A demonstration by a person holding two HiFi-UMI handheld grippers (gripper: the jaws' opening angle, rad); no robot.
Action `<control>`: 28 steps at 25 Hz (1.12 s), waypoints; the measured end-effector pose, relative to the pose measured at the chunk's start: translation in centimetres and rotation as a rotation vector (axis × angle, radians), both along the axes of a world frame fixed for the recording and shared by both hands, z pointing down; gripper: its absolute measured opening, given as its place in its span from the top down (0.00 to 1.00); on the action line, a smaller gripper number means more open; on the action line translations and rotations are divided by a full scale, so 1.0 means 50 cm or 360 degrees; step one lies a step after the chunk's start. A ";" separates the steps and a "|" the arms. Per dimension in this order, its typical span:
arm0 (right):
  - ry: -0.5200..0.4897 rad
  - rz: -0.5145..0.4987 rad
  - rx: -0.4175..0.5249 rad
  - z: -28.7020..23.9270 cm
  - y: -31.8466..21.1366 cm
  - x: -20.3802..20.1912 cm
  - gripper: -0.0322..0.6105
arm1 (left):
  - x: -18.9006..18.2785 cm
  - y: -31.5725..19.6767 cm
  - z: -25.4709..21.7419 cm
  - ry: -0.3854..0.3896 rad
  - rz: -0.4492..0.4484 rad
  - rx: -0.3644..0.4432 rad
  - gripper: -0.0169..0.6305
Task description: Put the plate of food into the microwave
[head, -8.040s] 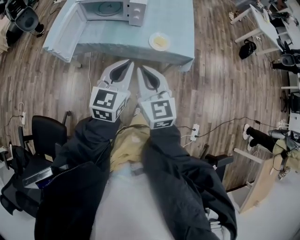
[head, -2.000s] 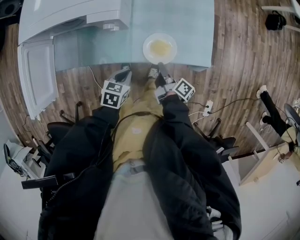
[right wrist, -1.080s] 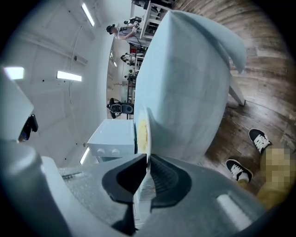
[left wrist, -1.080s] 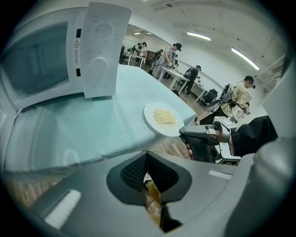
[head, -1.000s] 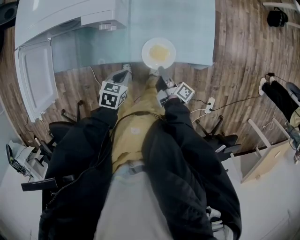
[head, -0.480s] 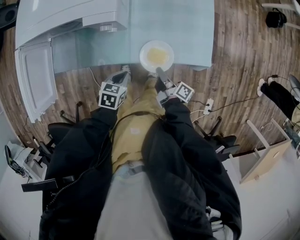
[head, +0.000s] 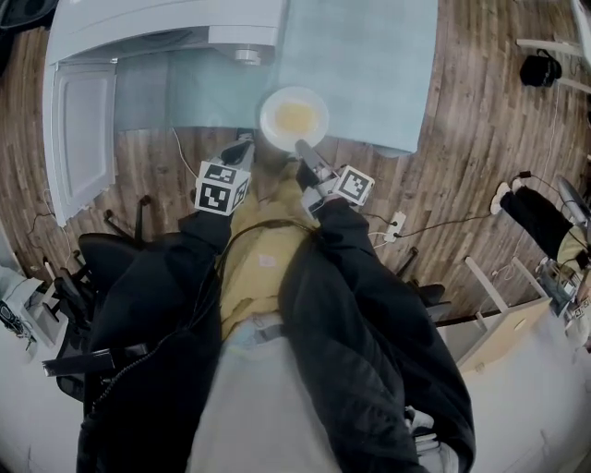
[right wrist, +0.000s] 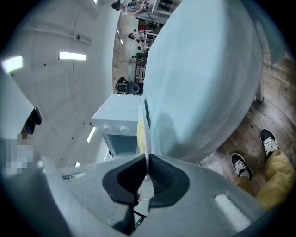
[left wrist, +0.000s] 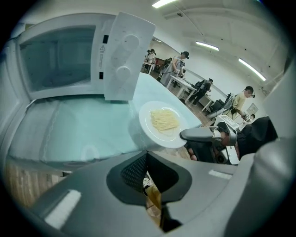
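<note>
Blue-covered table (head: 369,65) carries the open microwave (head: 166,28). Your right gripper (head: 302,148) has just closed on the rim of the plate (head: 294,117) of noodles, at the table's near edge. Your left gripper (head: 244,144) has its jaws together, empty.

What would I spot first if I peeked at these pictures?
A white plate of yellow noodles, pinched at its rim by the right tool, at the near edge of the pale blue table. Behind it to the left, a white microwave stands with its door wide open.
</note>
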State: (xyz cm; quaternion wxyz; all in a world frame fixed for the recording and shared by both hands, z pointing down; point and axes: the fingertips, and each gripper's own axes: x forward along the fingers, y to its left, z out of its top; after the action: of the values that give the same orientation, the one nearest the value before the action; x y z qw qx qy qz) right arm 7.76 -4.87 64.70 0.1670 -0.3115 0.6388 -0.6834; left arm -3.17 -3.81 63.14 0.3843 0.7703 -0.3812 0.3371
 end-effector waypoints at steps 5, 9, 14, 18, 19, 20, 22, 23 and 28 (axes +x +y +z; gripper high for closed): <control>-0.0020 -0.0187 0.0027 -0.016 -0.018 -0.095 0.93 | -0.072 -0.003 -0.004 0.0000 -0.0147 0.0010 0.98; -0.0037 -0.0319 0.0023 -0.023 -0.029 -0.167 0.93 | -0.133 -0.001 -0.009 -0.0006 -0.0274 0.0024 0.98; -0.0052 -0.0436 0.0025 -0.032 -0.050 -0.271 0.93 | -0.228 0.007 -0.009 -0.0012 -0.0440 0.0031 0.98; -0.0078 -0.0494 0.0013 -0.038 -0.067 -0.338 0.93 | -0.278 0.018 -0.002 -0.0008 -0.0543 0.0019 0.98; -0.0077 -0.0505 0.0012 -0.038 -0.070 -0.353 0.93 | -0.289 0.019 0.000 -0.0004 -0.0555 0.0017 0.98; -0.0075 -0.0514 0.0014 -0.038 -0.074 -0.368 0.93 | -0.300 0.020 0.001 -0.0001 -0.0566 0.0016 0.98; -0.0077 -0.0531 0.0020 -0.040 -0.081 -0.396 0.93 | -0.322 0.019 0.002 0.0003 -0.0587 0.0017 0.98; -0.0081 -0.0536 0.0017 -0.041 -0.084 -0.408 0.93 | -0.332 0.018 0.003 0.0003 -0.0597 0.0018 0.98; -0.0081 -0.0551 0.0000 -0.042 -0.103 -0.453 0.93 | -0.368 0.012 0.008 0.0017 -0.0655 0.0009 0.98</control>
State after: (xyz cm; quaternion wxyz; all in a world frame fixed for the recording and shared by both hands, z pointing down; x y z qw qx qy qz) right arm -14.91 -10.02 62.62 0.0630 -0.1795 0.6785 -0.7095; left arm -21.56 -3.21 63.56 0.4450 0.6789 -0.5295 0.2462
